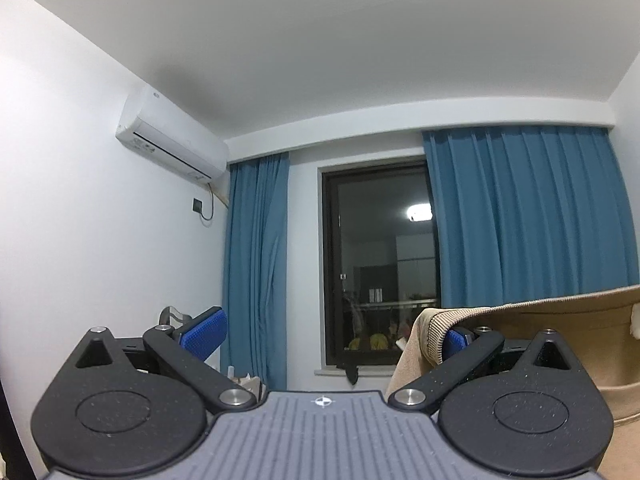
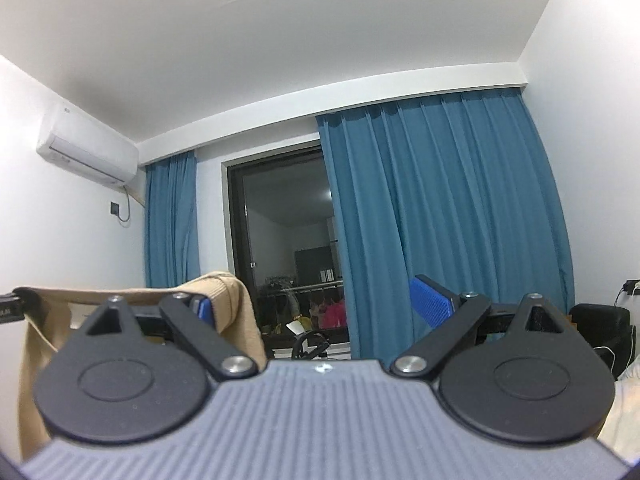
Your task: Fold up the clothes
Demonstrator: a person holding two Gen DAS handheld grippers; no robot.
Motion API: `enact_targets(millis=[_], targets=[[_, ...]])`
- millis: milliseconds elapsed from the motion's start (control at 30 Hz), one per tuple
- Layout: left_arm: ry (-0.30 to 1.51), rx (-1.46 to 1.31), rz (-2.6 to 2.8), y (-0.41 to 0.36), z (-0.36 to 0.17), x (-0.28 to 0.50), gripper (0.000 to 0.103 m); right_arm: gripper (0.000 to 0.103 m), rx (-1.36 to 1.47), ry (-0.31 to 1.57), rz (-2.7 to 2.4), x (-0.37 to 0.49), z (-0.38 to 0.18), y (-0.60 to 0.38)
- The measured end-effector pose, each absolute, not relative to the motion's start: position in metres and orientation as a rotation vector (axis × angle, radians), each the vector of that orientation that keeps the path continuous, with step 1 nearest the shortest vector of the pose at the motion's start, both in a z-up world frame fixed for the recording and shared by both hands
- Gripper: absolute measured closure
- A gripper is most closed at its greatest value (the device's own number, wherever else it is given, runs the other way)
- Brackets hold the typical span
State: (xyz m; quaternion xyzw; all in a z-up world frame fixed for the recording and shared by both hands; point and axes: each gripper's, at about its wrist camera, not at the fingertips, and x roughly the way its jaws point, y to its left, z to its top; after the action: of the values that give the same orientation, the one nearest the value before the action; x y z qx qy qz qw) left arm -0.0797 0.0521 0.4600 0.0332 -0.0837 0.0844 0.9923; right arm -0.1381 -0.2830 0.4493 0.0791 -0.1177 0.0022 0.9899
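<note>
Both tongs are raised and pointing at the window [image 1: 380, 264], spread wide, nothing pinched between the pads. The tan garment [image 1: 560, 344] is strung between them: one ribbed edge is draped over the inner finger of the left tongs [image 1: 332, 334], the other end [image 2: 224, 300] hooked over the inner finger of the right tongs [image 2: 320, 304]. So it's hanging, not gripped. Looks like a soft knit with some weight, floppy, probably stretchy at the rib. I'd say grab at that ribbed hem or a seam, since loose knit could slide off a single finger.
</note>
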Motion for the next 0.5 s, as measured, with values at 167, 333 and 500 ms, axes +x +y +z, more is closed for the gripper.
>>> enact_targets(millis=[167,333,500], targets=[[-0.083,0.065,0.173,0.061,0.418,-0.009,0.000,0.009,0.166,-0.153,0.009,-0.090,0.421,-0.279],[0.002,0.063,0.178,0.069,0.376,0.063,0.000,0.009,0.170,-0.046,-0.004,-0.004,0.378,-0.271],[0.102,0.079,0.218,0.074,0.311,0.177,0.000,0.009,0.170,0.065,-0.040,0.110,0.326,-0.259]])
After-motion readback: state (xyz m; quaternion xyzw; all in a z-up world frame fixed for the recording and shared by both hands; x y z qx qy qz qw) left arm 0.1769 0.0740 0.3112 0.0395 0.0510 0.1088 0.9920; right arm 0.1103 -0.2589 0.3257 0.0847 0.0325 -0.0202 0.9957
